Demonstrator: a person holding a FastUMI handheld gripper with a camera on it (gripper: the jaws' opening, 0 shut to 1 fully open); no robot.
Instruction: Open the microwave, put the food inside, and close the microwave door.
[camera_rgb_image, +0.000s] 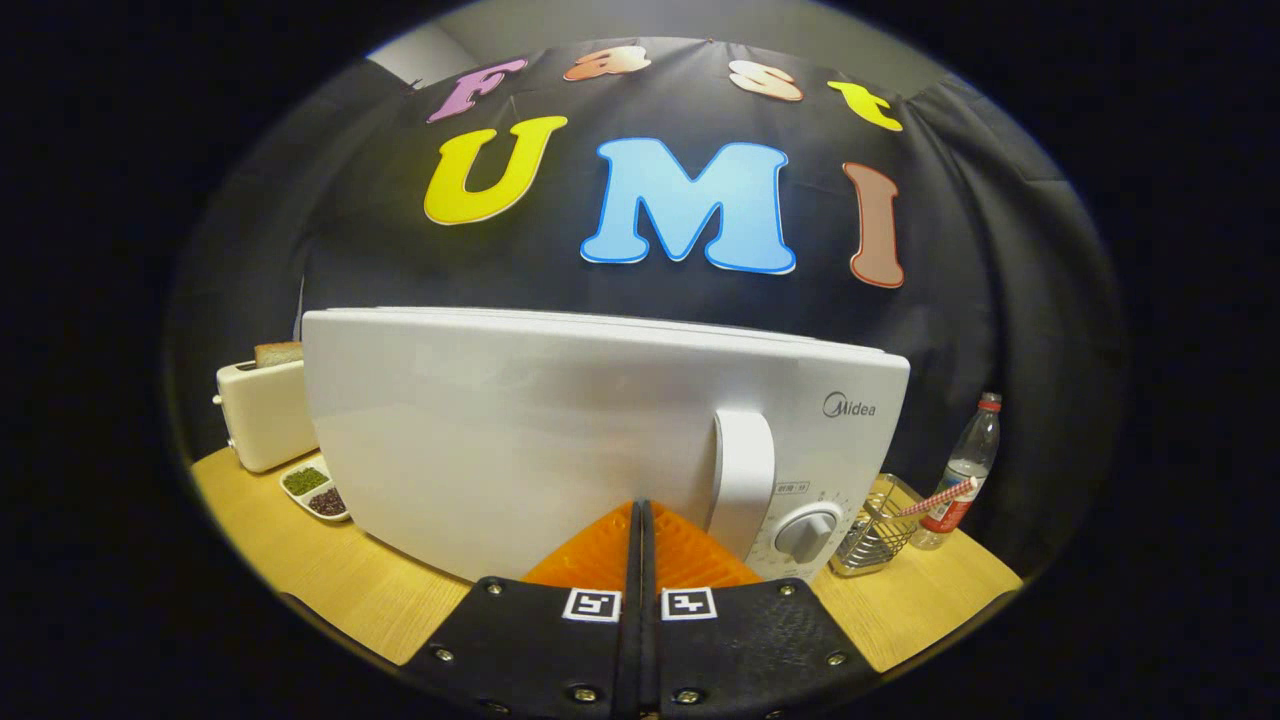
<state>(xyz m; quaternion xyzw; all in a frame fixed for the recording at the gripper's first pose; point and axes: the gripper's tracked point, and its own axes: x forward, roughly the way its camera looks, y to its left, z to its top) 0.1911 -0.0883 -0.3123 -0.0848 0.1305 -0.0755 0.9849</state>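
A white microwave (520, 420) stands on the wooden table directly ahead, its door closed. Its upright white handle (742, 470) sits right of the door's middle, with a round dial (805, 535) below and to the right of it. My gripper (640, 510) is shut, the two orange fingers (600, 555) pressed together with nothing between them. The fingertips are close to the door's lower part, just left of the handle; I cannot tell whether they touch the door.
A cream toaster (265, 415) with a slice of bread stands left of the microwave, a small divided dish (315, 490) in front of it. On the right are a wire basket (880, 535) and a plastic water bottle (965, 470). Bare table (340, 580) lies before the microwave.
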